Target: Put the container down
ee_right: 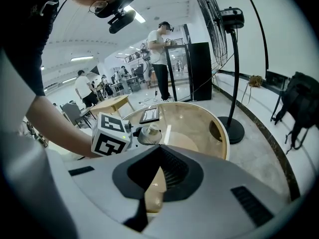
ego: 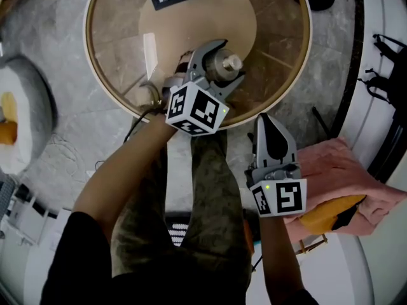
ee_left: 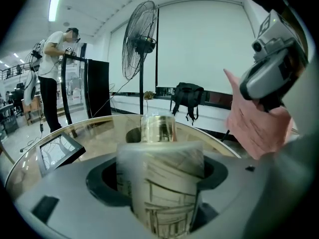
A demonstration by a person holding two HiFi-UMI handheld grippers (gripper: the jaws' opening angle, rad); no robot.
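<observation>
Left gripper (ego: 227, 60) clamped on the container (ee_left: 162, 183), near the glass table (ego: 95, 62) edge. Right gripper (ego: 262, 123) pinched closed, empty. Risk: let go early or tilted, it likely topples off the rim.

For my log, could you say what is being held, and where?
The left gripper clamps the container around its body; the right gripper holds nothing.

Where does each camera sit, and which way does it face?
Head view: on the person's head, facing steeply down at the table; both forearms show.
Left gripper view: on the left gripper, along jaws shut on the container.
Right gripper view: on the right gripper, toward the table; left forearm shows.
Shared: table, container.
</observation>
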